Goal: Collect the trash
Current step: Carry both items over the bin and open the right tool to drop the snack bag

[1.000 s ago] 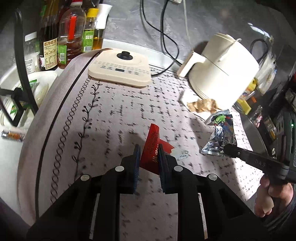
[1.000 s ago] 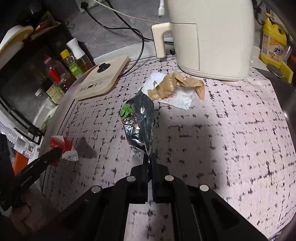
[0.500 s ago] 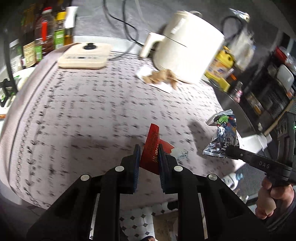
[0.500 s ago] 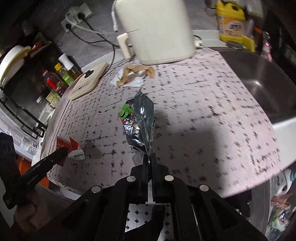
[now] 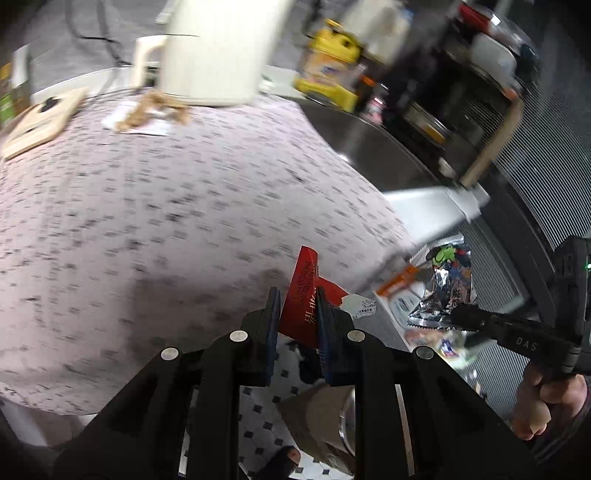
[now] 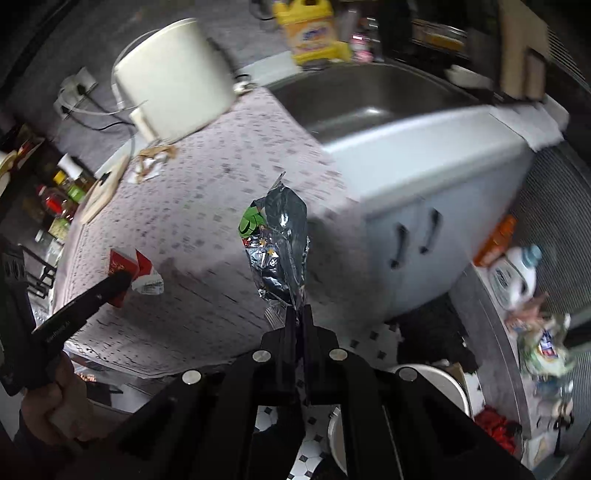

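My left gripper [image 5: 295, 302] is shut on a red torn wrapper [image 5: 303, 291] with a white scrap, held over the counter's front edge; it also shows in the right wrist view [image 6: 127, 267]. My right gripper [image 6: 298, 314] is shut on the bottom seam of a silver foil snack bag [image 6: 282, 243] with a green print, held in the air off the counter; the bag shows in the left wrist view [image 5: 448, 284]. A crumpled brown paper on a white napkin [image 6: 151, 162] lies on the patterned counter mat [image 6: 207, 206] beside the white appliance.
A white appliance [image 6: 173, 77] stands at the back of the counter. A steel sink [image 6: 365, 99] lies to its right, with a yellow bottle [image 6: 310, 33] behind. A white bin rim [image 6: 432, 380] and tiled floor show below. Bottles [image 6: 513, 273] stand by the cabinet.
Both grippers have pulled back from the counter and swung right with their wrappers still held. The floor, cabinet and white bin have come into view below.
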`<state>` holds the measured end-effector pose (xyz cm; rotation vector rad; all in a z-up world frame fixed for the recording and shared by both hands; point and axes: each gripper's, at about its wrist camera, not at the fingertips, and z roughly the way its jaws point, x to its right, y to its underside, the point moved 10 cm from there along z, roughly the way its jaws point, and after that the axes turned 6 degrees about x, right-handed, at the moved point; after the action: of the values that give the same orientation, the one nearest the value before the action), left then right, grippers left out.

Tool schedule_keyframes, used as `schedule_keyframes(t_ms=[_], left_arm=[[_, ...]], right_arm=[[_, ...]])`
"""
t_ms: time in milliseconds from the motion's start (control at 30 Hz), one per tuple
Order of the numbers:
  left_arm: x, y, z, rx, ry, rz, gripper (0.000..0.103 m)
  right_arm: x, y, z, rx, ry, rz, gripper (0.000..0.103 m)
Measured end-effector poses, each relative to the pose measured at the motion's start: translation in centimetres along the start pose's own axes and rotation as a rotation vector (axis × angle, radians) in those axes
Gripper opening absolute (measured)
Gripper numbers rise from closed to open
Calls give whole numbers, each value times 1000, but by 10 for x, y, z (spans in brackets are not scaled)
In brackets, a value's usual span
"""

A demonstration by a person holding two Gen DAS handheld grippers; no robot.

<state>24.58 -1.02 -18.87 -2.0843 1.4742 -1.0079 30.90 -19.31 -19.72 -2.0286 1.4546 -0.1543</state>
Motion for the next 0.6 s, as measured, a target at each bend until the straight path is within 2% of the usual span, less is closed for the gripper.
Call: schedule_keyframes(t_ms=[200,300,433,467,500,533,600], left_arm=[[61,33,24,-64,62,65,19],[84,53,32,-96,81,87,19],[112,80,41,-142,100,126,19],[119,85,42,-149,105,136,19],[125,90,43,-157,110,141,19],[129,94,43,-162,114,144,19],[137,103,45,-175,120,153,19]], right_arm=[[80,63,-18,-55,93,122,4],[103,92,-21,-96,108,159,5],[124,131,-20,-157,108,214,10],[128,140,-20,-174,108,223,21],[134,149,-23,-181,111,236,42],[137,154,-25,-181,113,245,47],[144,163,-29,-180,117,251,48]])
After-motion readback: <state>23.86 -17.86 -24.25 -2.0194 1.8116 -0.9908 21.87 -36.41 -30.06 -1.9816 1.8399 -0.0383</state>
